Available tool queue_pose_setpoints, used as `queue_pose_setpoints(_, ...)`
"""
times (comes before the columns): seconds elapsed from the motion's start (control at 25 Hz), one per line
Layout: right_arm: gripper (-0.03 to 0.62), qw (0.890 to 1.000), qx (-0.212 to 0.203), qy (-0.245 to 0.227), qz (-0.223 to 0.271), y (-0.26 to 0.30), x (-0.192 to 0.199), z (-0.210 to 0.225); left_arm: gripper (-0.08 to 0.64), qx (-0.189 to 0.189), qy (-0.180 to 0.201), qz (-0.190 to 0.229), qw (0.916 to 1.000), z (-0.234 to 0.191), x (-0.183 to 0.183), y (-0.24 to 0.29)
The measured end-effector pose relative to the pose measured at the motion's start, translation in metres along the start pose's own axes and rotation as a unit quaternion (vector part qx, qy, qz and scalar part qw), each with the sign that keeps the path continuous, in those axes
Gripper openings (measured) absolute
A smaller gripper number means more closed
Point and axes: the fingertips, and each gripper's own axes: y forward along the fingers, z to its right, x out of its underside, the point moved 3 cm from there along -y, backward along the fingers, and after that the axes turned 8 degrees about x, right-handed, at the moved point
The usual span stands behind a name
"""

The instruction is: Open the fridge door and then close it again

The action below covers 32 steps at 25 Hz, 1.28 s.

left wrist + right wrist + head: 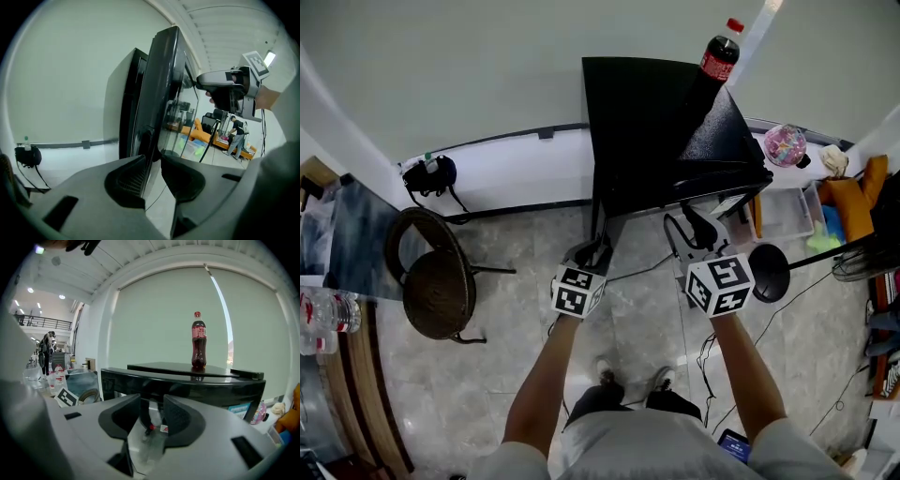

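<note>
Our left claw [153,161] is at the black fridge [637,112], pinched narrow on the free edge of its door [161,79], which stands ajar. Our right claw [152,404] hangs half-open and empty. We judge the door stiff and easy to swing from that edge, but we'd move gently: a cola bottle [715,61] stands on top.

grey tiled floor [441,394], pale wall [487,66], round wicker chair [436,291].

Bare floor [534,319] lies open before the fridge [637,122]; its door [727,141] juts right, a chair [436,281] stands left, cables [673,232] trail underfoot.
</note>
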Motion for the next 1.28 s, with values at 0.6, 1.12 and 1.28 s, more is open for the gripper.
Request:
queue_pose_setpoints(0.6, 0.15, 1.0, 0.009, 0.0, -0.004, 0.029, -0.01, 0.004, 0.087, 0.008, 0.012, -0.002, 0.9999, -0.039, -0.024, 0.02)
queue_pose_setpoints(1.12, 0.186, 1.0, -0.005, -0.016, -0.005, 0.016, -0.012, 0.004, 0.092, -0.028, -0.031, -0.008, 0.9991, -0.046, -0.016, -0.001)
queue_pose_setpoints(1.28, 0.186, 0.999, 0.006, -0.034, -0.001, -0.012, -0.009, 0.021, 0.092, -0.043, -0.028, 0.017, 0.9985, -0.04, -0.033, -0.028)
